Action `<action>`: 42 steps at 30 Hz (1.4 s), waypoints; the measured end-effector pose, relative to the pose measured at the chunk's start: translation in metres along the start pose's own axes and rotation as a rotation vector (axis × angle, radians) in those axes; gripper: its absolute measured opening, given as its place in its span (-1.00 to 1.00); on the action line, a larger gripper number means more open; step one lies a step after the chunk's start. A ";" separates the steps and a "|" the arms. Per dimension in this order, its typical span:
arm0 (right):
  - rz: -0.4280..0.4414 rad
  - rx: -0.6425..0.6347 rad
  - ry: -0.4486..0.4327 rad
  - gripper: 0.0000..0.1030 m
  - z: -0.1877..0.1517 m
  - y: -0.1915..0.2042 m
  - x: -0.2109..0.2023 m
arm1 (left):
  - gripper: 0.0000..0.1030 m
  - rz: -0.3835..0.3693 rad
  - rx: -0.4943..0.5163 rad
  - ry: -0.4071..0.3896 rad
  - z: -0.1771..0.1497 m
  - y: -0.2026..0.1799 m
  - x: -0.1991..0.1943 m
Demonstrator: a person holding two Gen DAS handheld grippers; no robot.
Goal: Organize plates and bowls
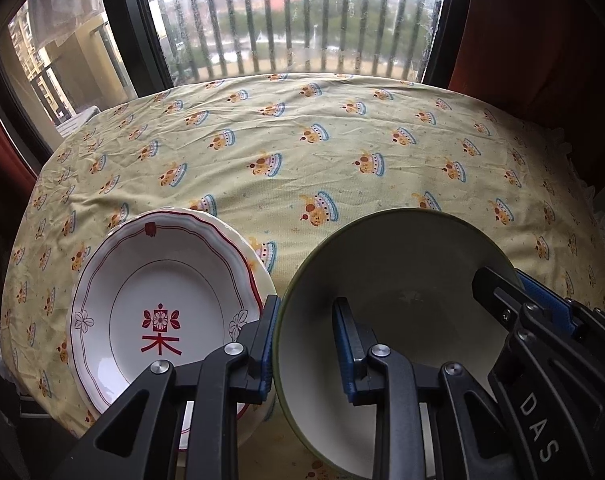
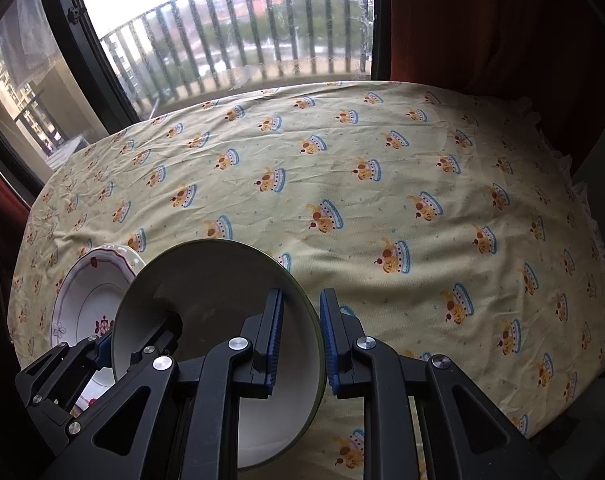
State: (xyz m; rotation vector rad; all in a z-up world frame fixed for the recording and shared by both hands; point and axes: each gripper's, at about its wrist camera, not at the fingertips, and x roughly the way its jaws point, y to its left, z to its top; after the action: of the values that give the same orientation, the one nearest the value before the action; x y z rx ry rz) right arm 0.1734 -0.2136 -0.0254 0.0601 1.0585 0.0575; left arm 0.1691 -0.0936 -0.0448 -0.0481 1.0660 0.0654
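Observation:
A pale bowl with a dark green rim (image 1: 402, 276) (image 2: 210, 280) hangs tilted just over the tablecloth, held by both grippers. My left gripper (image 1: 306, 344) is shut on the bowl's left rim, one pad outside the wall and one inside. My right gripper (image 2: 302, 332) is shut on the opposite rim in the same way. Each shows in the other's view: the right gripper (image 1: 506, 288) and the left gripper (image 2: 122, 342). To the left of the bowl a white plate with red trim and a red flower mark (image 1: 162, 312) (image 2: 84, 292) lies on the cloth, seemingly on top of another plate.
A yellow tablecloth with a cake print (image 1: 302, 152) (image 2: 382, 184) covers the round table, bare beyond the dishes. A window with a balcony railing (image 1: 294, 20) stands behind the far edge. Red curtains (image 1: 542, 40) hang at the right.

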 end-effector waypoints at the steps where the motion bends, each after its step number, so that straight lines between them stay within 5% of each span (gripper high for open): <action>1: -0.002 0.005 -0.003 -0.56 -0.001 -0.001 0.001 | -0.52 -0.001 0.012 -0.001 0.001 -0.001 0.000; 7: -0.033 0.022 -0.010 -0.50 0.001 0.003 0.004 | -0.50 -0.057 0.022 0.016 0.005 0.006 0.004; 13: -0.053 0.038 0.030 -0.39 0.004 0.004 0.007 | -0.15 -0.152 0.050 0.045 0.007 0.011 0.008; 19: -0.046 0.109 0.060 0.28 -0.005 0.003 0.006 | 0.00 -0.237 0.101 0.097 0.008 0.018 0.016; 26: -0.107 0.194 0.070 0.31 -0.008 0.001 0.000 | 0.29 -0.332 0.132 0.138 0.011 0.014 0.028; 33: -0.158 0.281 0.099 0.33 -0.016 -0.008 0.003 | 0.30 -0.402 0.163 0.179 0.005 0.005 0.036; 42: -0.118 0.279 0.138 0.33 -0.020 -0.013 0.018 | 0.29 -0.360 0.173 0.184 0.003 -0.002 0.042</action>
State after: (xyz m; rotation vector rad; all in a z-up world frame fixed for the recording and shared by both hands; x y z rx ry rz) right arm 0.1647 -0.2245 -0.0520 0.2489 1.2002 -0.1964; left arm 0.1917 -0.0941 -0.0803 -0.0903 1.2280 -0.3626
